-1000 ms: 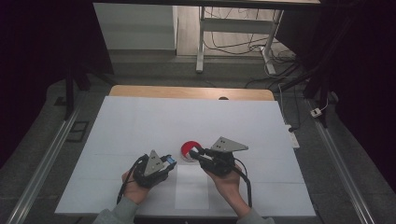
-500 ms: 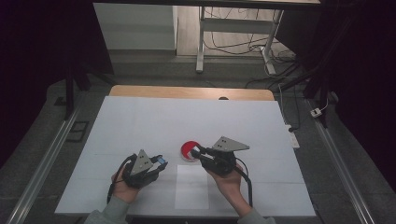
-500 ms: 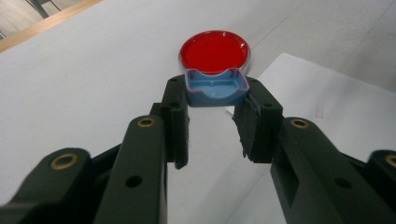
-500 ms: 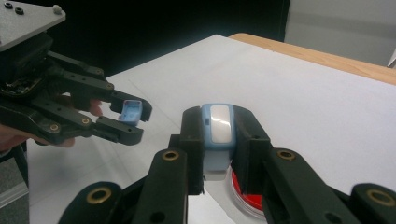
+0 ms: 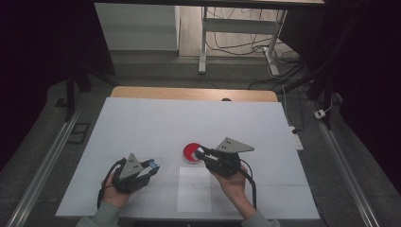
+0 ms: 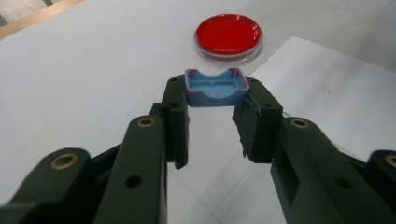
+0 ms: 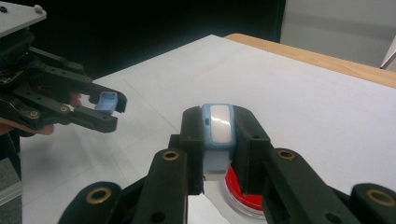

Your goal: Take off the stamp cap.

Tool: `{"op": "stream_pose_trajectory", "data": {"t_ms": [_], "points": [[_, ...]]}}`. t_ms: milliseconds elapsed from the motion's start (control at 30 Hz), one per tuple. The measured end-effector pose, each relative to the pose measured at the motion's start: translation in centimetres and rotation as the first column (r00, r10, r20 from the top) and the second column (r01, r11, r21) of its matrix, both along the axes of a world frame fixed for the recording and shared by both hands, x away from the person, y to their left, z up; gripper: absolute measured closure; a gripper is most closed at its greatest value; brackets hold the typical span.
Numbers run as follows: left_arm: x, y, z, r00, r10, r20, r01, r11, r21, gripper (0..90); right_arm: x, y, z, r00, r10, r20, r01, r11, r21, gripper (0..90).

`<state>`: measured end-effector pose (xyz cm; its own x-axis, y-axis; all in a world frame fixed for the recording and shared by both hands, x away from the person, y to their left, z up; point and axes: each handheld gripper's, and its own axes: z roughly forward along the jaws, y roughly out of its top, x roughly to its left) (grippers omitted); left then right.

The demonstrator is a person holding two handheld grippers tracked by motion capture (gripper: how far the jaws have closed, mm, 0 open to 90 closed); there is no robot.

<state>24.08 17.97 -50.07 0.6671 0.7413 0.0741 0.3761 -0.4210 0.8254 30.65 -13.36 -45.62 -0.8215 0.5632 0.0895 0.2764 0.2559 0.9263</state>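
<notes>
My left gripper [image 6: 215,95] is shut on a small blue open-topped shell piece [image 6: 215,86], held just above the white table. In the high view the left gripper [image 5: 152,165] sits near the front left. My right gripper [image 7: 219,122] is shut on a light blue oblong piece with a white face [image 7: 220,123]. It hovers over a round red dish [image 7: 243,198]. In the high view the right gripper [image 5: 202,152] reaches over the red dish [image 5: 190,152] from the right. The two held pieces are apart. The left gripper [image 7: 108,103] shows with its blue shell at the left of the right gripper view.
A white sheet of paper [image 5: 194,189] lies on the white table [image 5: 156,123] in front of the dish, between the two hands. The table's far wooden edge [image 5: 189,93] borders a dark floor with desk legs and cables [image 5: 246,47].
My left gripper has drawn back to the left with the blue shell, away from the dish and the right gripper. The right gripper has stayed over the dish.
</notes>
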Motion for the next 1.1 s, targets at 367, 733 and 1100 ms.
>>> {"op": "stream_pose_trajectory", "data": {"t_ms": [367,733,1100], "points": [[-1.3,1.9,-0.3,0.9994,0.032,-0.014,-0.032,0.9994,-0.014,65.9,0.1,-0.1,0.0,1.0000,-0.006,0.005,0.006,1.000,-0.004,75.4],[-2.2,3.4,-0.7,0.9978,0.058,-0.033,-0.059,0.9980,-0.022,65.9,0.3,-0.4,0.1,0.9999,-0.012,0.011,0.012,1.000,-0.006,75.4],[-2.2,3.5,-0.9,0.9976,0.058,-0.038,-0.058,0.9982,-0.014,65.9,0.3,-0.5,0.3,0.9997,-0.015,0.021,0.015,1.000,-0.008,75.4]]}}
